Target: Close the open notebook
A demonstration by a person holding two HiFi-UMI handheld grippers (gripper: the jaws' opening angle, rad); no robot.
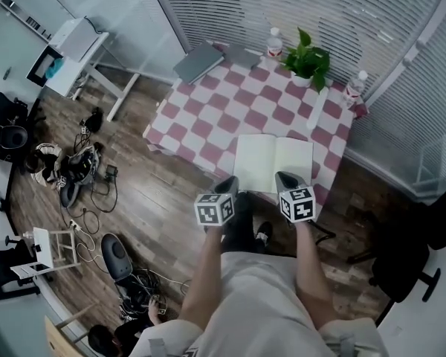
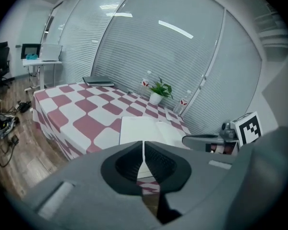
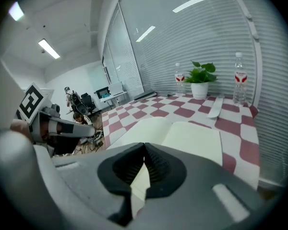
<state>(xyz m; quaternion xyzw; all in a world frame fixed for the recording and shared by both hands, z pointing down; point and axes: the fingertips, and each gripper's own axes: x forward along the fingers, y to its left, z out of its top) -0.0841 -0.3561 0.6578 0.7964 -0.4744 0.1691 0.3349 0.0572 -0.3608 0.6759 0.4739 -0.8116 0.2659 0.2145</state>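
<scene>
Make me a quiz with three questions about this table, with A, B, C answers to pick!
1. Where does the potted plant stand?
A. At the far side of the table, by the blinds
B. On the floor
C. On a chair

2. How many water bottles stand on the table?
A. One
B. Two
C. Five

3. How is the notebook lying?
A. Shut
B. Rolled up
C. Open, pages up

Answers:
1 A, the head view shows the plant on the checked cloth right in front of the blinds.
2 B, one bottle stands to the left of the plant and the other at the corner to its right.
3 C, both white pages face up at the table's near edge.
</scene>
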